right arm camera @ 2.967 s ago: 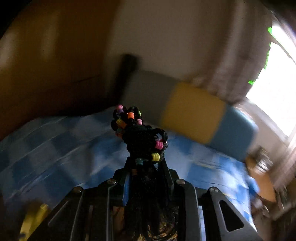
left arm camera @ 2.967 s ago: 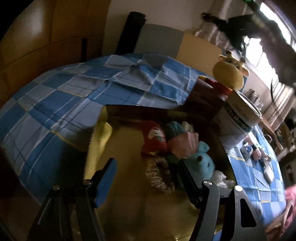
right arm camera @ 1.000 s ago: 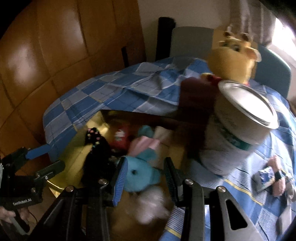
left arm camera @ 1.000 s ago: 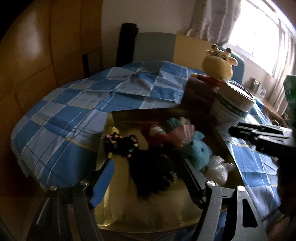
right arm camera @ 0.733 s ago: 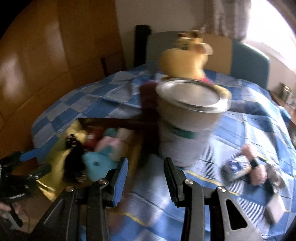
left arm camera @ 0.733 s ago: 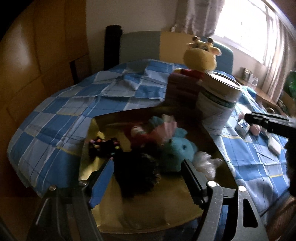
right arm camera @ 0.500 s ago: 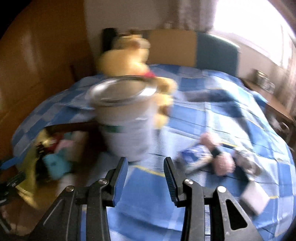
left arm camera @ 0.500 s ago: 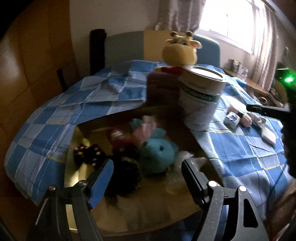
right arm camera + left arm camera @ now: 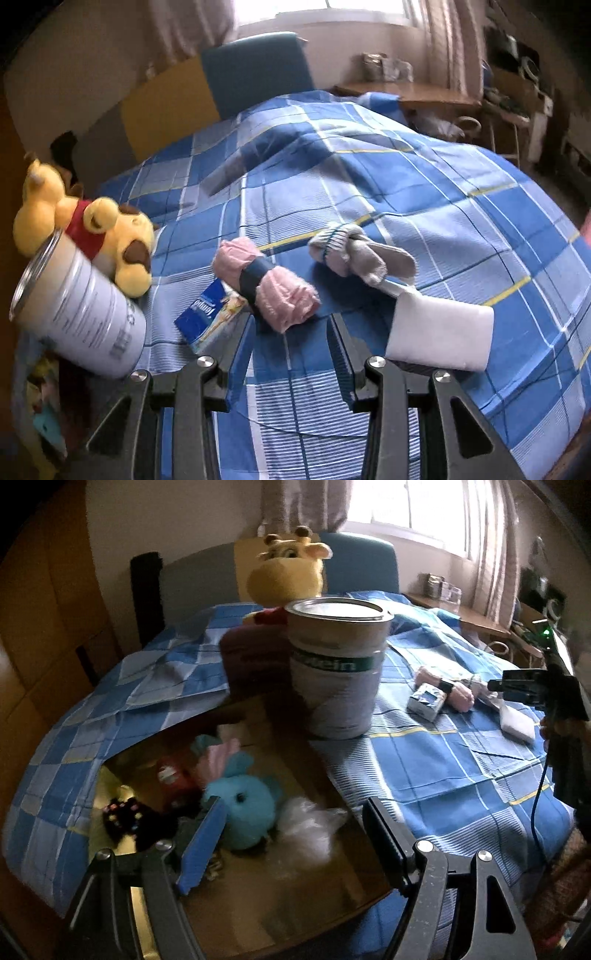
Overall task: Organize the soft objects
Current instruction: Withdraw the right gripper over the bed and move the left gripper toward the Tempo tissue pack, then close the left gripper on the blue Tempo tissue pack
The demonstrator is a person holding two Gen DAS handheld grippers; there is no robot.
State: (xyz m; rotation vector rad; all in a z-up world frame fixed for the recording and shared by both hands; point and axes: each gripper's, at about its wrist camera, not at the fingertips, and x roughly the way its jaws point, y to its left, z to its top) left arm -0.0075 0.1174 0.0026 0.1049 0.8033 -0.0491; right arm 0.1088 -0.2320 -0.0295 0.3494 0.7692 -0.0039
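An open cardboard box (image 9: 295,893) holds a teal plush (image 9: 242,814), a black beaded hair piece (image 9: 127,818), a pink and a red soft toy and a clear plastic bag (image 9: 308,821). My left gripper (image 9: 291,840) is open and empty above the box's near side. My right gripper (image 9: 286,341) is open and empty, just short of a pink rolled cloth with a dark band (image 9: 266,282). A grey-white sock bundle (image 9: 354,253) and a white foam block (image 9: 441,332) lie to its right. The right gripper also shows in the left wrist view (image 9: 517,690).
A large tin can (image 9: 340,664) stands by the box, a yellow giraffe plush (image 9: 286,572) behind it. A blue tissue packet (image 9: 210,314) lies beside the pink roll. The blue checked cloth (image 9: 406,166) covers the table. A chair and a window desk stand behind.
My right gripper let go of the black beaded hair piece into the box, then swung right over the table to the pink roll. My left gripper turned right, staying open over the box.
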